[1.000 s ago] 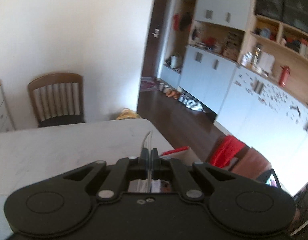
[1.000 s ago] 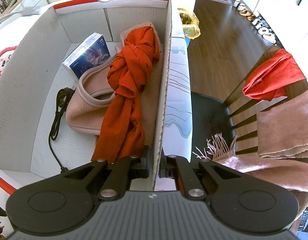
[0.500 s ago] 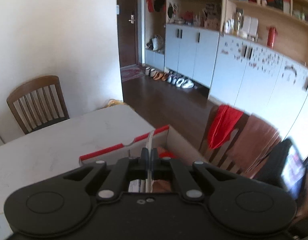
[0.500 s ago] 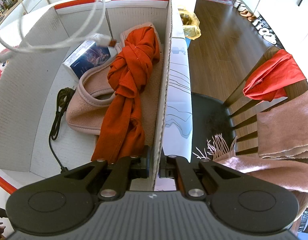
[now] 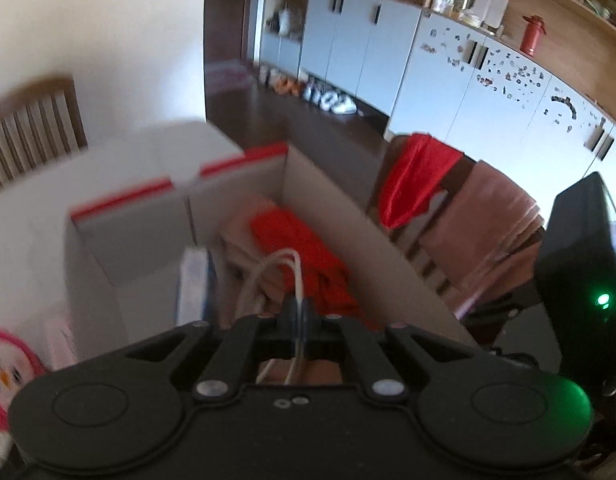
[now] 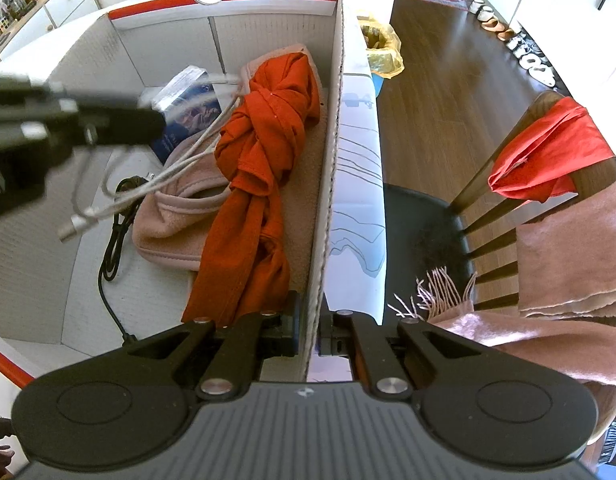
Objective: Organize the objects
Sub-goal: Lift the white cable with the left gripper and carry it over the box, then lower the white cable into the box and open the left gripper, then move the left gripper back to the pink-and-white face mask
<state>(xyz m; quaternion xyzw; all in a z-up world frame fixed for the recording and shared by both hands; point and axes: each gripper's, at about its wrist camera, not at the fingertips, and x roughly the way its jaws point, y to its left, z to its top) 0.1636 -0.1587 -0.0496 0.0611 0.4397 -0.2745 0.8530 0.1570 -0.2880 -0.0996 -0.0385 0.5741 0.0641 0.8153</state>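
I kept the box (image 6: 328, 184) pinned, my right gripper (image 6: 308, 330) clamped on its right wall. My left gripper (image 5: 297, 312), pinching the white cable (image 6: 179, 160), had dropped over the box; releasing seemed next.

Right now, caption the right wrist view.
Right tool clamps box wall; left tool carries white cable over it.
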